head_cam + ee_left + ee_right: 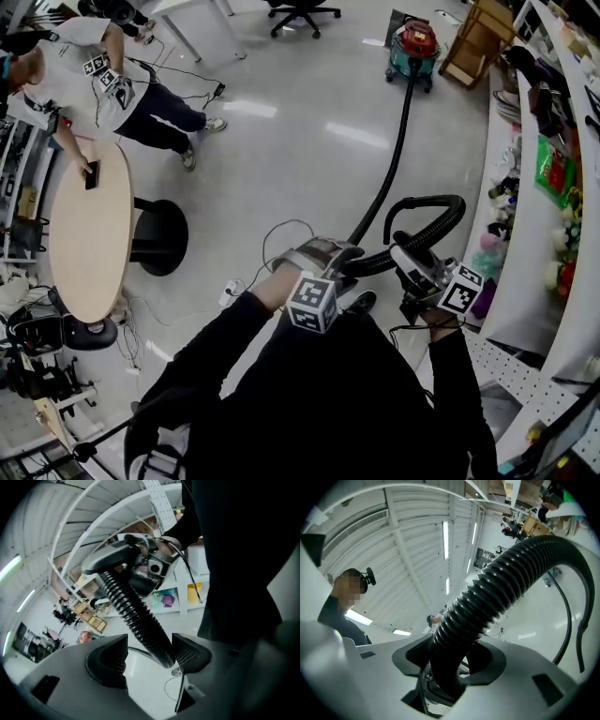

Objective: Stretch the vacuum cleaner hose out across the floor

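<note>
The black ribbed vacuum hose (398, 141) runs from the red and teal vacuum cleaner (415, 42) at the far end of the floor down to my hands, then loops up and right. My left gripper (349, 261) stands open around the hose (126, 604): in the left gripper view (150, 644) the hose leans on the right pad, with a gap to the left pad. A little further along, my right gripper (405, 251) is shut on the hose (501, 588), both pads pressing its sides in the right gripper view (452, 648).
A round wooden table (89, 230) stands at the left with a seated person (112, 84) behind it. White shelves (553, 234) with goods line the right. Thin cables (281, 234) lie on the floor near my feet. A wooden rack (478, 37) stands beside the vacuum.
</note>
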Available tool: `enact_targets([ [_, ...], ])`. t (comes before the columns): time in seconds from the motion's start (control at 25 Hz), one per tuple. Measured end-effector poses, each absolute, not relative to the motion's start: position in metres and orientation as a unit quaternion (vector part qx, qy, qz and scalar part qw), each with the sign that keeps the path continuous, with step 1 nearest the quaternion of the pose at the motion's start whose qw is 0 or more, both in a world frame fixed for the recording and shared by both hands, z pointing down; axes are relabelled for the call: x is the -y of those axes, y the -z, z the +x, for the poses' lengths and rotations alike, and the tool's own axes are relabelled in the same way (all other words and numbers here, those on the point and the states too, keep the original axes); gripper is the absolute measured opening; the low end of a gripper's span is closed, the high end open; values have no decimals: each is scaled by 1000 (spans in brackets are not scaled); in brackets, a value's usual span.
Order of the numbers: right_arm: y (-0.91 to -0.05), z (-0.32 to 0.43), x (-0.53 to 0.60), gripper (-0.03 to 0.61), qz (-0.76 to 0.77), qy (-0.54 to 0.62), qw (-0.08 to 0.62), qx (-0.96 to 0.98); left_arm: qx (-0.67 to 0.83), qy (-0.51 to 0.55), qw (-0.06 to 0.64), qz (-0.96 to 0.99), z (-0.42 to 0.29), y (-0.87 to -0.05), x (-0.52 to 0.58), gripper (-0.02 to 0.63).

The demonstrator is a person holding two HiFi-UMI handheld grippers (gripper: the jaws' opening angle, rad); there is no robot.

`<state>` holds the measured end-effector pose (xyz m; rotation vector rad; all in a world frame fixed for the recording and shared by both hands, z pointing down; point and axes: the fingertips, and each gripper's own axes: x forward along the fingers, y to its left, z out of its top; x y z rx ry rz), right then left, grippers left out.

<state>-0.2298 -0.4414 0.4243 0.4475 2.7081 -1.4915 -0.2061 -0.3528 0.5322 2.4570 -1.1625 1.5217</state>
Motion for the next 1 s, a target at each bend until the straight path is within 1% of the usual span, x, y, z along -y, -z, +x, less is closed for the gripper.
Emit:
enact_targets([
  [0.08,-430,-209,435,208,126,446,3,-886,442,-456,48,771,-211,-520,344,298],
  [0.12,-431,-201,427,202,124,422,-7,-898,477,-412,83,772,-216,-510,340,298],
  [0.16,-432,-196,417,201,127,392,-23,-911,508,-347,128,778,-222,-496,336,298],
  [0.24,-433,-191,384,202,148,315,-66,-935,539,-166,223,795,-235,-456,336,298],
  [0.32,-438,-187,341,203,174,233,-116,-950,520,10,292,803,-240,-412,340,298],
  [0.36,-441,-184,320,202,186,196,-140,-953,500,74,318,803,-240,-396,343,298],
  [0.4,-444,-181,299,203,197,161,-161,-954,478,121,342,800,-239,-387,347,298],
  [0.44,-448,-177,279,203,207,129,-179,-953,454,156,367,796,-236,-383,350,312],
  [0.48,-453,-173,259,204,216,97,-197,-951,428,184,394,792,-230,-383,352,354],
  [0.56,-468,-165,222,204,233,32,-235,-943,368,226,445,785,-215,-389,348,402],
  [0.64,-486,-161,187,206,243,-18,-275,-930,312,246,477,784,-201,-396,332,411],
  [0.72,-504,-163,155,206,248,-39,-306,-918,271,264,483,789,-195,-399,307,410],
  [0.8,-524,-170,133,207,235,-46,-328,-914,276,274,473,791,-201,-405,282,401],
  [0.84,-536,-173,127,207,222,-53,-345,-911,299,263,463,792,-207,-413,270,340],
  [0.88,-551,-173,123,207,205,-61,-368,-905,327,241,450,795,-210,-422,258,259],
  [0.96,-574,-164,118,211,169,-68,-417,-891,374,166,411,815,-207,-438,231,244],
  [1.0,-580,-157,118,242,153,-53,-431,-888,392,114,385,828,-201,-444,218,242],
])
